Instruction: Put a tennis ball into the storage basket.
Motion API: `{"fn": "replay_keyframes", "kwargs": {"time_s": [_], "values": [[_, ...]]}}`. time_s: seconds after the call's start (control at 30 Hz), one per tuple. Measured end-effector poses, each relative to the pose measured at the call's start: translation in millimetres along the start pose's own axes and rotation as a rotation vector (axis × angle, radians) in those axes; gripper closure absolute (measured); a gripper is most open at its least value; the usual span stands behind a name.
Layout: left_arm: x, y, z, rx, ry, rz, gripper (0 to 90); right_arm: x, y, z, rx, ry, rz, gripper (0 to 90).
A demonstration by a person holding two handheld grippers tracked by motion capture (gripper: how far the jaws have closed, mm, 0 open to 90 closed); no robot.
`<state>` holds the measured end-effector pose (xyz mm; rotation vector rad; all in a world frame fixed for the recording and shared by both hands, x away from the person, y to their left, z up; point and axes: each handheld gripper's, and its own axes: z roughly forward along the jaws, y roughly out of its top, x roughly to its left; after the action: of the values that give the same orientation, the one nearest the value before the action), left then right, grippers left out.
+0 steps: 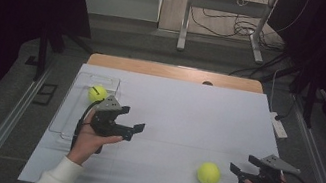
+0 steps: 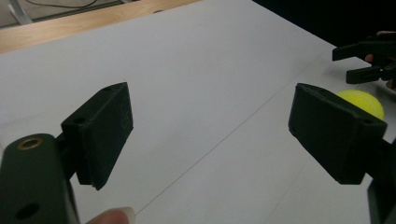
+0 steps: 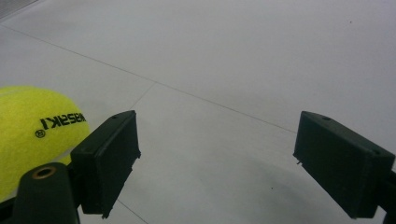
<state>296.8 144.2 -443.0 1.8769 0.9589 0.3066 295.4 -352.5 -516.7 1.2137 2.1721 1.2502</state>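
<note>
One yellow tennis ball (image 1: 208, 173) lies on the white table top, near the front right. My right gripper (image 1: 242, 164) stands open just to its right, jaws pointing left toward it. In the right gripper view the ball (image 3: 32, 135) sits left of the open right gripper (image 3: 217, 158), outside the jaws. A second tennis ball (image 1: 97, 93) rests in a clear tray (image 1: 63, 104) at the left. Beside that tray my left gripper (image 1: 134, 132) is open and holds nothing, pointing right. In the left gripper view the left gripper (image 2: 210, 135) frames bare table, with the ball (image 2: 364, 101) behind its right jaw.
The white sheet covers a wooden table whose far edge (image 1: 174, 72) shows. A small white device (image 1: 279, 126) lies at the right edge. Metal frame legs (image 1: 185, 19) and cables stand on the floor behind. The right gripper (image 2: 369, 60) appears far off in the left gripper view.
</note>
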Motion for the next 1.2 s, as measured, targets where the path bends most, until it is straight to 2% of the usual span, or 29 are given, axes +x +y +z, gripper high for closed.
{"fn": "replay_keyframes", "kwargs": {"time_s": [0.7,1.2], "values": [[-17.7,2.6,21.2,0.044,-0.039,0.060,14.6,-2.1,0.4,2.3,-0.002,0.004,0.003,14.0],[-30.2,4.6,34.3,0.067,-0.061,0.074,14.2,-0.9,-1.0,-1.3,-0.009,0.014,-0.002,14.1]]}}
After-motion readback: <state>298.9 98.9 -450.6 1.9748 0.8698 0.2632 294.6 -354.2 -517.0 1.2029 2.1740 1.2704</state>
